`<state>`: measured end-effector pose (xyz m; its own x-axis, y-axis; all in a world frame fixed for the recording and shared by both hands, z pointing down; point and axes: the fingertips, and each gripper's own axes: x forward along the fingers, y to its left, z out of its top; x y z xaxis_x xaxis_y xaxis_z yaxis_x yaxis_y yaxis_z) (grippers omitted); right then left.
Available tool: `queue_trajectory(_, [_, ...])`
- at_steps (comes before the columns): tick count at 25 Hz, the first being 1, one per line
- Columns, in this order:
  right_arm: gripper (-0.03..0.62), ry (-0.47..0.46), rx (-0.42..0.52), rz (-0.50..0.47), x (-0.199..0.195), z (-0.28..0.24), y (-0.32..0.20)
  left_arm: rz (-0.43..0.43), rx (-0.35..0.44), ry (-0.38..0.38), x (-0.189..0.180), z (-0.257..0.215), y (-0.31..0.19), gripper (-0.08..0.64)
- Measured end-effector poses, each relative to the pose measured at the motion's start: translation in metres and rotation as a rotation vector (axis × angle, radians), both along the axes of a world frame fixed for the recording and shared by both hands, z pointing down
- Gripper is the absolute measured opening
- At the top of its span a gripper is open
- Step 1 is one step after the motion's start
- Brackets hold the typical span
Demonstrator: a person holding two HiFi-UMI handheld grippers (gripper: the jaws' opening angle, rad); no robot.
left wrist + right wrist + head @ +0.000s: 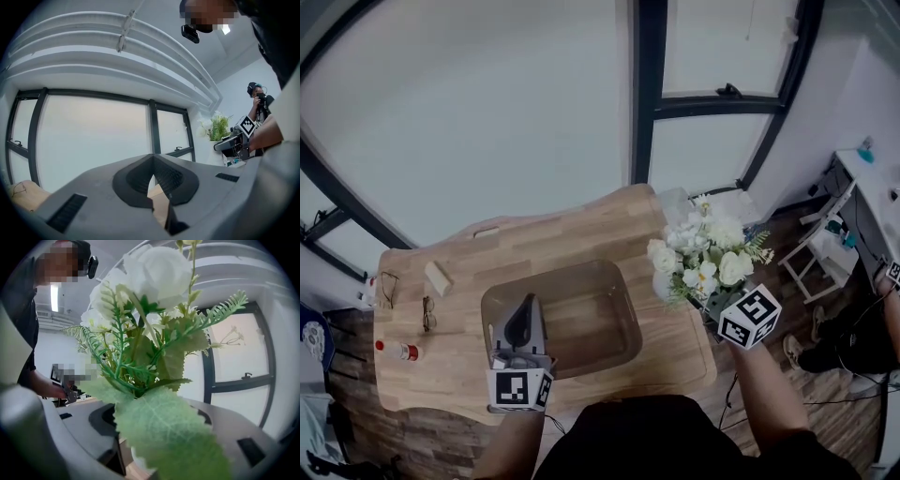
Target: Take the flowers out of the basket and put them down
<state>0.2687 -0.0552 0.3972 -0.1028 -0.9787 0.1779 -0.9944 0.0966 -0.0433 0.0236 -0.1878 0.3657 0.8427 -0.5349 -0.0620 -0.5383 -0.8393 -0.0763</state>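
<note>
While the right gripper (713, 306) has its jaws spread wide and closed on the base of the white flower bouquet (703, 248), the bunch stands roughly upright above its marker cube (750, 317). The right gripper view shows a broad green leaf and fern sprigs filling the space between the jaws, with white roses rising above them. The bouquet is clear of the basket (562, 270). It is held in the air to the basket's right, and in the head view it sits over the right edge of the wooden table (581, 225).

The basket is a translucent brownish tub in the middle of the table, and no flowers show inside it. The left gripper (521, 328) sits over the basket's near left corner. Its jaws are drawn together at the tips and nothing is between them; only a sliver of the wooden tabletop shows through the narrow gap behind the tips.

On the left part of the table lie a pair of eyeglasses (428, 314) and a small pale block (439, 277). A small bottle with a red cap (398, 351) lies near the front left corner, well apart from the basket. Large dark-framed windows (647, 84) stand beyond the table's far side.
</note>
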Motion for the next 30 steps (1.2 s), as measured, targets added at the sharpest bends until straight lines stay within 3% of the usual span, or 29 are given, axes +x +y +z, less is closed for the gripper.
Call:
queue_trajectory(13, [0.281, -0.004, -0.053, 0.032, 0.002, 0.056, -0.003, 0.015, -0.061, -0.071, 0.007, 0.044, 0.001, 0.005])
queue_trajectory(25, [0.281, -0.010, -0.091, 0.015, 0.008, 0.108, -0.003, 0.050, -0.056, -0.123, 0.029, 0.051, 0.018, 0.005])
queue_trajectory(30, [0.282, -0.015, -0.125, 0.011, 0.008, 0.141, -0.007, 0.041, -0.112, -0.118, 0.028, 0.062, 0.021, 0.005])
